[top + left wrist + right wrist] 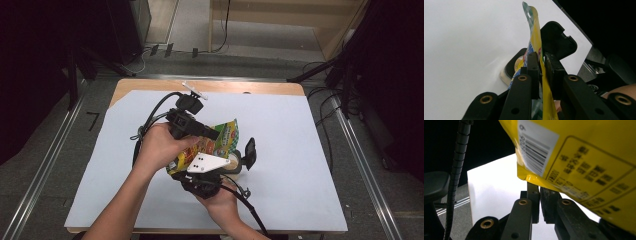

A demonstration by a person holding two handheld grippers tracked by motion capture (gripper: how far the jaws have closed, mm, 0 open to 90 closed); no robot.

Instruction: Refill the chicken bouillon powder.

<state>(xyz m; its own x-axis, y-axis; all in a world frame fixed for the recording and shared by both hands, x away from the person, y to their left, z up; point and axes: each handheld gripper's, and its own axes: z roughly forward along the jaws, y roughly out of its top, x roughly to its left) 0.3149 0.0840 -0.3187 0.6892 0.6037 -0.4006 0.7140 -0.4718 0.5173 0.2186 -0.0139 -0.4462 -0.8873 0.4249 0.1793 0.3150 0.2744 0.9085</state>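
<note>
Closed the black jaws of the left gripper [541, 58] on a thin, glossy yellow-and-green printed plastic pouch [535, 32], edge-on, with the pads pressed flat against both faces. Clamped the right gripper [539, 187] likewise, shut on the crimped bottom seam near the white barcode label. Held the pouch lifted between both hands, over the middle of the matt white sheet [300, 150] covering the wooden table [270, 88], apparently clear of the sheet. Gripped it at two separate edges, probably to pull the limp film taut for tearing or opening. Looked slick and crinkly, with creased highlights on a foil-like skin and a punched hang-hole at the top. Noted a round cream-and-black object [240, 161] on the sheet just beneath; could not tell its kind.
</note>
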